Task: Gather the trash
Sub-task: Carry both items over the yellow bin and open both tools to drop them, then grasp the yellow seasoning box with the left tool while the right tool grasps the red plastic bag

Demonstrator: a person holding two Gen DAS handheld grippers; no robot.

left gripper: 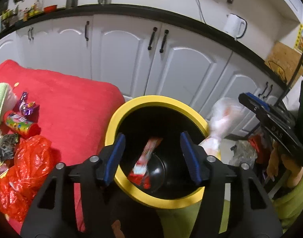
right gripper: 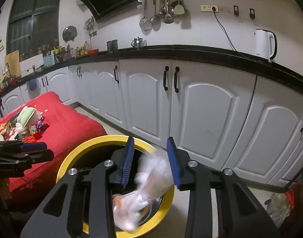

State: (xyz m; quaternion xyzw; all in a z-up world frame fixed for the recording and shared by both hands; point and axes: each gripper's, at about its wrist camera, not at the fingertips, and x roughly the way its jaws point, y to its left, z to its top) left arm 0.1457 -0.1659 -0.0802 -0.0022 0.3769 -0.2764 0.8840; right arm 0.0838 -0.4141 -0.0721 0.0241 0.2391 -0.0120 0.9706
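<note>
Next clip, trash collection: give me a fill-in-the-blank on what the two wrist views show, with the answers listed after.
1. The rim of the bin is coloured ____.
2. The clear plastic bag, blurred, is over the mouth of the ____.
3. The left gripper is open and holds ____.
4. The red crinkly bag lies on a cloth coloured ____.

Answers: yellow; bin; nothing; red

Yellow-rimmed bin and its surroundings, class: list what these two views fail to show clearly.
- Clear plastic bag: motion-blurred in the right wrist view; contents unreadable, and whether the right tongs grip it.
- Bin bottom: left wrist view, dark; only a red wrapper shows between the open left tongs.
- Red cloth litter: cut by the left edge.
</note>
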